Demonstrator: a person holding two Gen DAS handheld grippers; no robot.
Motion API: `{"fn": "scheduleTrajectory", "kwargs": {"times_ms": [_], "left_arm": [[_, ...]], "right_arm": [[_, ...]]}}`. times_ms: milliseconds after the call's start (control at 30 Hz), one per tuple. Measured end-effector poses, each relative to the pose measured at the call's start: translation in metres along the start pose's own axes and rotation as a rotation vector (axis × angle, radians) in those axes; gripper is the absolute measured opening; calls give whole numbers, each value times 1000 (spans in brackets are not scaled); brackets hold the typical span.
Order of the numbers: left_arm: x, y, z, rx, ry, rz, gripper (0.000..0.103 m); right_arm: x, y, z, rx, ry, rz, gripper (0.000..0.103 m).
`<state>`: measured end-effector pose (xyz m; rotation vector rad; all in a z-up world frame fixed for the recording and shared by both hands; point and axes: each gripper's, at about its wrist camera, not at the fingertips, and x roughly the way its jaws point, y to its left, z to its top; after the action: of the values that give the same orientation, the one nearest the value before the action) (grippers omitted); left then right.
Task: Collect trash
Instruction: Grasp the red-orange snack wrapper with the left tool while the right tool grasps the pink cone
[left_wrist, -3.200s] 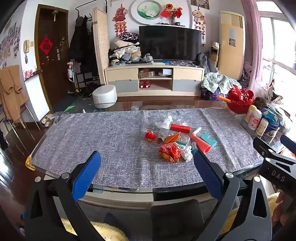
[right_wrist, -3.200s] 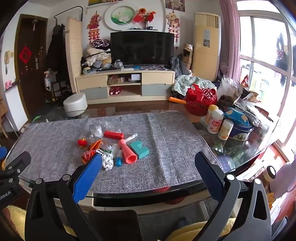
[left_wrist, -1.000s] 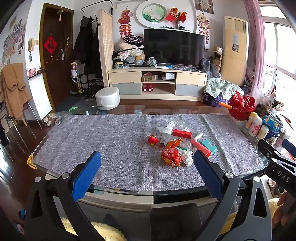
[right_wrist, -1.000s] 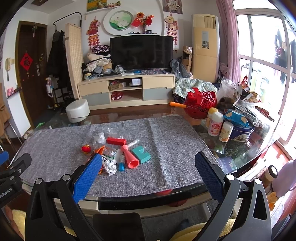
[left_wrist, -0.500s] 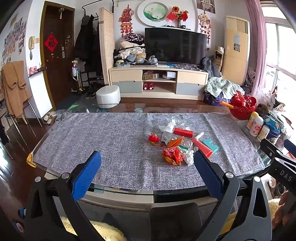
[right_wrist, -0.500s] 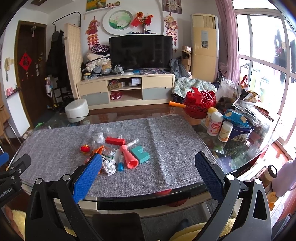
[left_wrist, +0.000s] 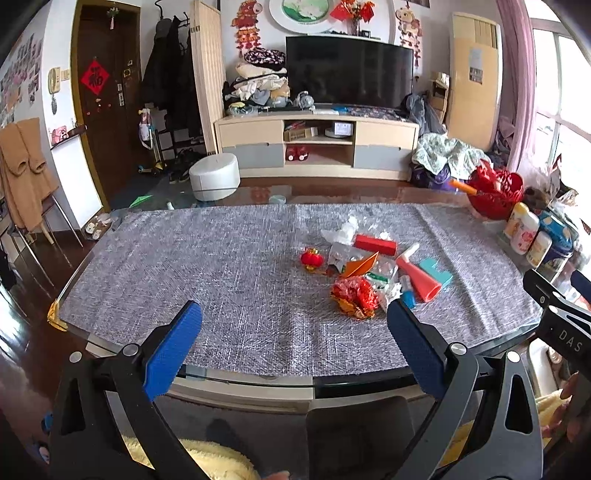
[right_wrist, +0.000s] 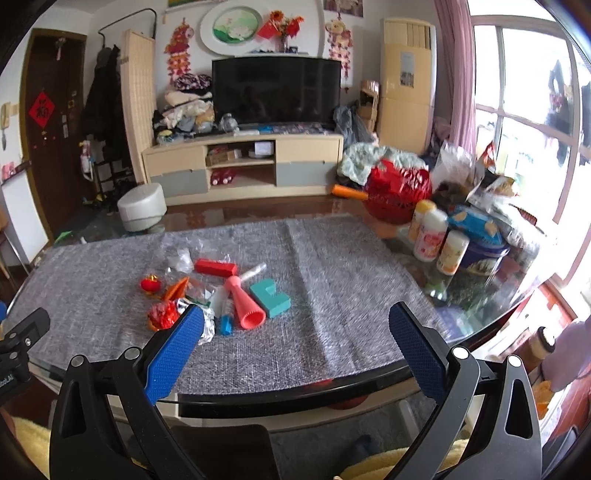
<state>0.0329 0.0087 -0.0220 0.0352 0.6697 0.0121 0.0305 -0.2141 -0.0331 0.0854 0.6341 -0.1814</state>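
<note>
Approach step, nothing picked yet. Left tool (left_wrist: 293, 326) and right tool (right_wrist: 295, 328) both spread wide and empty, back at the tabletop (left_wrist: 221, 258) edge. Trash pile (left_wrist: 369, 269) sits mid-cloth, well apart. Next: reach in, pinch the crumpled red wrapper (left_wrist: 354, 295).

Mixed colourful trash (left_wrist: 373, 269) clustered on the grey cloth (left_wrist: 221, 266)

Black grippers (left_wrist: 293, 332) (right_wrist: 295, 336), blue textured pads (left_wrist: 173, 349), silver screws.

A dark television (left_wrist: 349, 70) tops a pale cabinet (left_wrist: 317, 147); daylight fills the right-hand window (right_wrist: 524, 122).
</note>
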Motion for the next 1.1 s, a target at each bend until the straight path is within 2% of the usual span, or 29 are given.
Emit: {"fn": "scheduleTrajectory", "kwargs": {"times_ms": [233, 333, 467, 567, 633, 733, 867, 1000, 1100], "left_arm": [[42, -2, -5, 30, 62, 17, 95], [63, -1, -9, 26, 102, -13, 95], [88, -3, -14, 34, 153, -59, 95], [104, -6, -15, 39, 182, -75, 94], [115, -10, -15, 45, 196, -82, 93], [126, -12, -12, 45, 213, -95, 84], [143, -16, -10, 43, 248, -122, 70], [156, -21, -8, 32, 275, -165, 65], [164, -25, -5, 25, 283, -191, 61]], "right_arm": [[48, 10, -15, -33, 109, 51, 100], [65, 15, -19, -73, 133, 29, 100], [93, 10, -20, -36, 197, 108, 100], [113, 16, -19, -74, 219, 122, 99], [125, 18, -16, -72, 241, 149, 81], [148, 22, -13, -63, 280, 196, 65], [164, 30, -11, -87, 288, 217, 54], [174, 34, -6, -100, 295, 234, 43], [184, 35, -6, -102, 314, 242, 40]]}}
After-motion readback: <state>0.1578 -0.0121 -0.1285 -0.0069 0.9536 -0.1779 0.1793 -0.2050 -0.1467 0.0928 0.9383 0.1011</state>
